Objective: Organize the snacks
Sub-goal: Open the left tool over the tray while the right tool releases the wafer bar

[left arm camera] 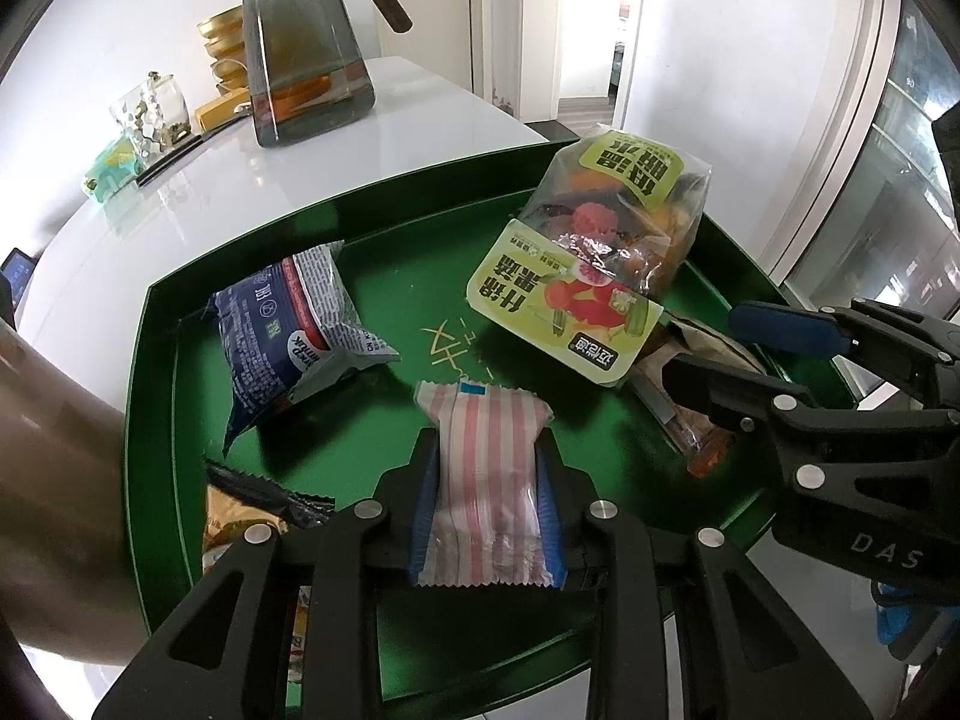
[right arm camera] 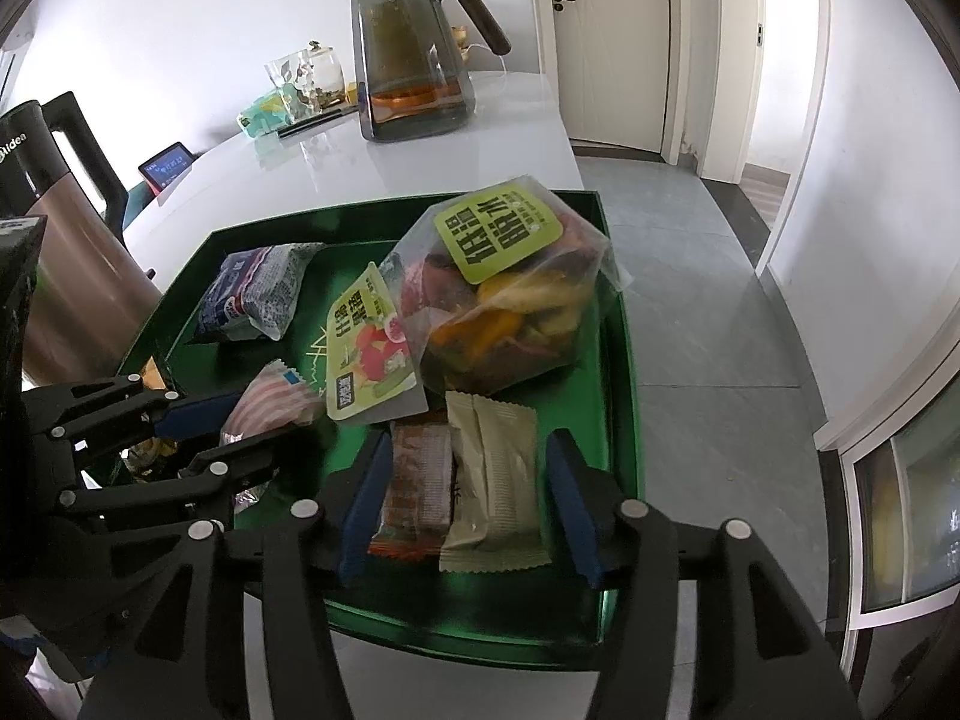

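Glass teapot (right arm camera: pixel 414 54), kettle (right arm camera: pixel 54 228), jar (left arm camera: pixel 153 114)

One green tray (right arm camera: pixel 618 360), seven snack packets, one glass teapot (right arm camera: pixel 411 54), one kettle (right arm camera: pixel 54 252)

Left gripper (left arm camera: pixel 487 468) clamped on pink-striped packet (left arm camera: pixel 489 480) over green tray (left arm camera: pixel 150 396). In tray: blue bag (left arm camera: pixel 282 336) at left, fruit-chip bag (left arm camera: pixel 606 240) at back right, orange packet (left arm camera: pixel 240 522) at near left. Right gripper (left arm camera: pixel 744 354) over tray's right side, jaws apart. Teapot (left arm camera: pixel 300 42) on white table (left arm camera: pixel 420 120) behind.
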The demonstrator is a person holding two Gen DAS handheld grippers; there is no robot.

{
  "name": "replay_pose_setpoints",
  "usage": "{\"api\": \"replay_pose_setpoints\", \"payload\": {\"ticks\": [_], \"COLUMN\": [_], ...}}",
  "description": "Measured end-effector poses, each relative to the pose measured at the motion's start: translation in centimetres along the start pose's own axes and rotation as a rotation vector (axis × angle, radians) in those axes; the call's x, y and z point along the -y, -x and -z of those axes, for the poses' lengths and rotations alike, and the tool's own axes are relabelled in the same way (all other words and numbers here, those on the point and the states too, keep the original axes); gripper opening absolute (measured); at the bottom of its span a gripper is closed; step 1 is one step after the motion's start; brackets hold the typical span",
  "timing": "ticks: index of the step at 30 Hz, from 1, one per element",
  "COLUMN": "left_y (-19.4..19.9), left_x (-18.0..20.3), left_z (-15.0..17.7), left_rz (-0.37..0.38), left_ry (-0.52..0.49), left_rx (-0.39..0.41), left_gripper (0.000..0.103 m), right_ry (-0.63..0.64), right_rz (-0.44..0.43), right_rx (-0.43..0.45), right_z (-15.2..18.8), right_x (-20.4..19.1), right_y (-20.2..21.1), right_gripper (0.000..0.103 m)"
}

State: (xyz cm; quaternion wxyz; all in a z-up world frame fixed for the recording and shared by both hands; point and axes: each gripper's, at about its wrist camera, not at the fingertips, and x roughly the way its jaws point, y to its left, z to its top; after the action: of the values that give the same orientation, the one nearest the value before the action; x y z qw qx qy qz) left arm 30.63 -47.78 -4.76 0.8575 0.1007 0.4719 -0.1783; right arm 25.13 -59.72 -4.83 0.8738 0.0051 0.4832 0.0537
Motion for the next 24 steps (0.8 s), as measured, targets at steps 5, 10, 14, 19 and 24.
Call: {"api": "replay_pose_setpoints", "payload": {"ticks": [5, 10, 14, 19, 24], "left_y": [0.4, 0.9, 1.1, 1.2, 1.4], "left_x": [0.1, 0.3, 0.4, 0.4, 0.4], "left_z": [0.1, -0.1, 0.0, 0.1, 0.1], "left_rz": [-0.002, -0.01, -0.012, -0.008, -0.006], "left_ry": [-0.005, -0.012, -0.009, -0.009, -0.006], "left_rx": [0.012, 0.024, 0.027, 0.029, 0.036], "left_gripper": [0.036, 0.041, 0.041, 0.041, 0.042], "right_ry": [-0.004, -0.009, -0.01, -0.009, -0.006], "right_rz": [-0.004, -0.015, -0.018, -0.023, -0.027], "right_rx": [0.007, 0.015, 0.02, 0.026, 0.032], "right_z": [-0.1, -0.2, -0.2, -0.2, -0.3], "right_x": [-0.1, -0.3, -0.5, -0.6, -0.9], "right_y": [0.4, 0.8, 1.1, 1.4, 1.6], "right_gripper": [0.081, 0.084, 0.085, 0.086, 0.086]}}
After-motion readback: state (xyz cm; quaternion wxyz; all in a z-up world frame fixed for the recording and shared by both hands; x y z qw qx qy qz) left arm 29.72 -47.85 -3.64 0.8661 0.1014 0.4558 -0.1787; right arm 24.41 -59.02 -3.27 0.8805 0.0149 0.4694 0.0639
